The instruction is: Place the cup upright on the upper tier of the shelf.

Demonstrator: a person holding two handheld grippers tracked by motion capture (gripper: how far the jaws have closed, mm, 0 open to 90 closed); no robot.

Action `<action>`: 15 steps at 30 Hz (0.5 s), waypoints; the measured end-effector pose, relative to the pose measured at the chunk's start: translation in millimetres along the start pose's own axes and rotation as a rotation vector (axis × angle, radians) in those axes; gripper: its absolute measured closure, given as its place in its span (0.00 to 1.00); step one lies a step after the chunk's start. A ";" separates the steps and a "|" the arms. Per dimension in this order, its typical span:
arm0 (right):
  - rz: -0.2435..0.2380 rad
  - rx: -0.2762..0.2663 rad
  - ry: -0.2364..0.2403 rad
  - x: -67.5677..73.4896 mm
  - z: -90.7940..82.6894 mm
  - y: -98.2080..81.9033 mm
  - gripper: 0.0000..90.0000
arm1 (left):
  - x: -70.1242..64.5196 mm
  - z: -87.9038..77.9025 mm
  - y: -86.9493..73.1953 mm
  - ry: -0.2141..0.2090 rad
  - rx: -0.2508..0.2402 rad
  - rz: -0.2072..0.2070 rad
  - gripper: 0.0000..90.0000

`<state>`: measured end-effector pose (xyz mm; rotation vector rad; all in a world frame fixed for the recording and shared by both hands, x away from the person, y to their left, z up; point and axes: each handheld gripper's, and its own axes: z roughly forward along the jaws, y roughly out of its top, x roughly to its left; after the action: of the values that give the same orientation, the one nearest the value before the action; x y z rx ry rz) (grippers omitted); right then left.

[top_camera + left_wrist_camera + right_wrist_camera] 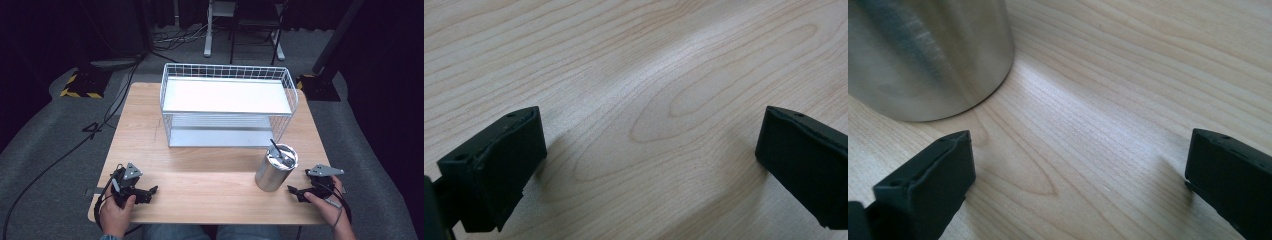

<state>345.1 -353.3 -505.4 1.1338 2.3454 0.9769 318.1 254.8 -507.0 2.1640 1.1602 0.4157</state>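
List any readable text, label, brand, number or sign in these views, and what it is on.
None can be read.
The brushed steel cylindrical cup carries no visible label.
The white wire rack and the light wooden table are unmarked.
The yellow-black hazard stripes on the floor stand bear no words.

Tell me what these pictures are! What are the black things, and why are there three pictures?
A person sits at a wooden table and holds a squeeze-tool, called a gripper, in each hand. The high view looks down from above: the left gripper and the right gripper rest near the table's front edge. On the table stand a white wire rack and a shiny metal cup with something dark sticking out of it. The other two pictures come from little cameras riding on the grippers. The black blocks are their jaws, wide open, holding nothing. The right gripper's camera sees the cup close up.
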 end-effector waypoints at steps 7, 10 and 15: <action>0.008 -0.064 0.016 0.1 -16.6 7.5 0.00 | -0.1 0.1 0.1 -0.002 0.000 -0.001 0.00; 0.001 -0.079 0.027 2.4 -23.5 10.5 0.00 | 0.1 0.4 0.4 -0.005 0.001 0.000 0.00; -0.012 -0.119 0.043 9.7 -37.9 18.6 0.00 | 0.4 0.9 1.0 -0.004 0.000 0.002 0.00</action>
<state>327.5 -353.8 -465.8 1.0616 2.2912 1.1308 319.4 254.5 -507.0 2.1652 1.1559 0.4122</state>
